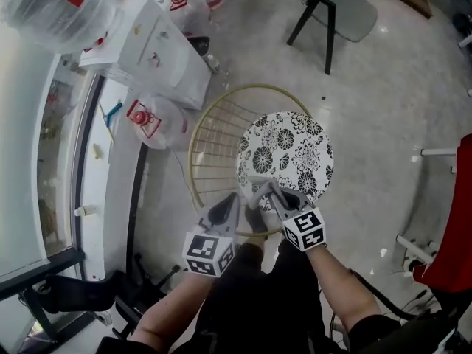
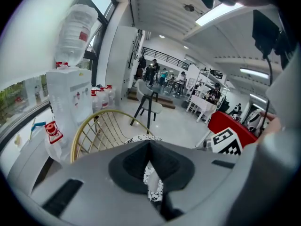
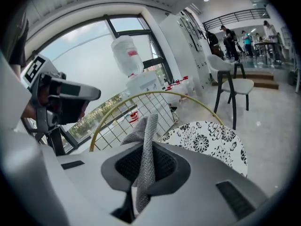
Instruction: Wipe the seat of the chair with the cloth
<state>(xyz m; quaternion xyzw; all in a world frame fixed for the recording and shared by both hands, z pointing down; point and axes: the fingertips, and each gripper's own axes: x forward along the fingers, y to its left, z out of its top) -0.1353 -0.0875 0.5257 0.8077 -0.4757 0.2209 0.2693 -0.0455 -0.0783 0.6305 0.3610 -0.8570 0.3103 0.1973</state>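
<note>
Right hand-held gripper (image 3: 146, 160) tight on grey cloth (image 3: 148, 126), near chair seat (image 3: 209, 142)

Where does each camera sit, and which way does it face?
Head view: on the head, steeply down onto the chair seat; both forearms, left gripper, right gripper show.
Left gripper view: along its shut jaws, across the seat; right gripper's cube shows.
Right gripper view: along jaws clamping the cloth, toward the window; left gripper shows.
Shared: seat, gold backrest.

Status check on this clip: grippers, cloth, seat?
Right gripper shut on cloth; left gripper shut, empty. Cloth at near edge of seat, contact unclear. Nothing lying on seat.
</note>
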